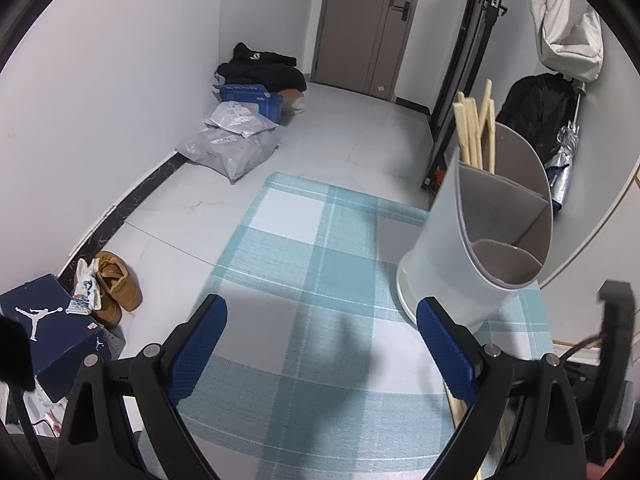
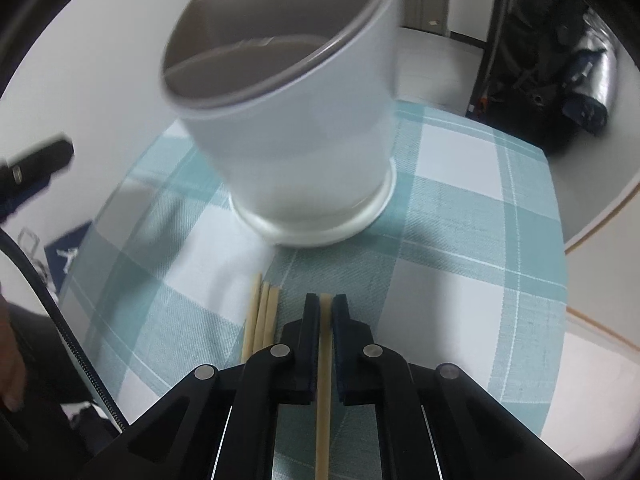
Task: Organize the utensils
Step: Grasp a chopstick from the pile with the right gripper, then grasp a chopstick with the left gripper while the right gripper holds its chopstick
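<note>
A white utensil holder (image 1: 452, 240) with grey inner compartments stands on the teal plaid cloth (image 1: 304, 264); several wooden chopsticks (image 1: 476, 132) stick up from its far compartment. My left gripper (image 1: 322, 340) is open and empty, just left of the holder's base. In the right wrist view the holder (image 2: 296, 136) is close ahead. My right gripper (image 2: 325, 304) is shut on one wooden chopstick (image 2: 323, 384) that runs back between the fingers. Three loose chopsticks (image 2: 260, 316) lie on the cloth (image 2: 460, 216) just left of it.
On the floor to the left are a blue shoe box (image 1: 52, 328), brown shoes (image 1: 116, 284), plastic bags (image 1: 232, 140) and dark clothes (image 1: 260, 68). A door (image 1: 372, 24) is at the back. A black bag and umbrella (image 1: 560, 148) lean at the right wall.
</note>
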{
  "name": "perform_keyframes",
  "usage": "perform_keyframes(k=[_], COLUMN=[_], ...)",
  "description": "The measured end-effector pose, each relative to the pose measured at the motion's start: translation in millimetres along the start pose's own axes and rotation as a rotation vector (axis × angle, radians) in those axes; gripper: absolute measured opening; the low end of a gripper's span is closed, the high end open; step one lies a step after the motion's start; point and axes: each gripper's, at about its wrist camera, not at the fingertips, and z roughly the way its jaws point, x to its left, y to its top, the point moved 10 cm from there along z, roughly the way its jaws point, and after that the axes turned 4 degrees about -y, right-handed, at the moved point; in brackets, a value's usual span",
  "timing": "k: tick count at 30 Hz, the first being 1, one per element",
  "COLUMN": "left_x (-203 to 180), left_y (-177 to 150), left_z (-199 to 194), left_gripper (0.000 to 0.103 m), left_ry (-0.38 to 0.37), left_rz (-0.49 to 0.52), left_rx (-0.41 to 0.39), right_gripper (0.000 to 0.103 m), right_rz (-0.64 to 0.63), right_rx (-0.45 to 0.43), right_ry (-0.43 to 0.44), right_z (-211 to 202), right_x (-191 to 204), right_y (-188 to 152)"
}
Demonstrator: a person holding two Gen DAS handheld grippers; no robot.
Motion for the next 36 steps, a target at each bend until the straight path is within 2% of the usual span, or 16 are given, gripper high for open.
perform_keyframes(k=[8,18,22,25,30,36], left_x=[-27.4,-59.7,-63.9,-62.9,-67.8,-66.3], left_y=[-30.4,-68.7,-76.1,-85.5,-85.5,-85.3], left_z=[23.5,41.3,46.0,49.8,49.9,49.2], left_gripper=[0.094,0.094,0.094,0.094,0.094,0.094], left_ry=[-0.080,-0.095,-0.075,-0.029,-0.001,0.015], left_rz=[0.040,0.124,0.136,0.145,0.166,0.145], left_rx=[0.152,0.305,0.332,0.361,0.346,0.357], right_gripper=[0.005,0.005,0.005,0.005,0.006,0.005], right_rz=[0.154,0.353,0.390,0.394,0.393,0.365], right_rx=[-0.098,-0.204,-0.247,-0.270,-0.286,-0.305], right_ry=[0.101,0.237,0.253,0.253,0.263,0.252], right_z=[-31.4,-72.1,-86.8,-98.6,-114.0,-118.5], right_x=[-25.1,-60.4,-70.6,-74.3,-78.3,-79.7], right_y=[18.3,28.8,30.1,28.7,22.5,21.0])
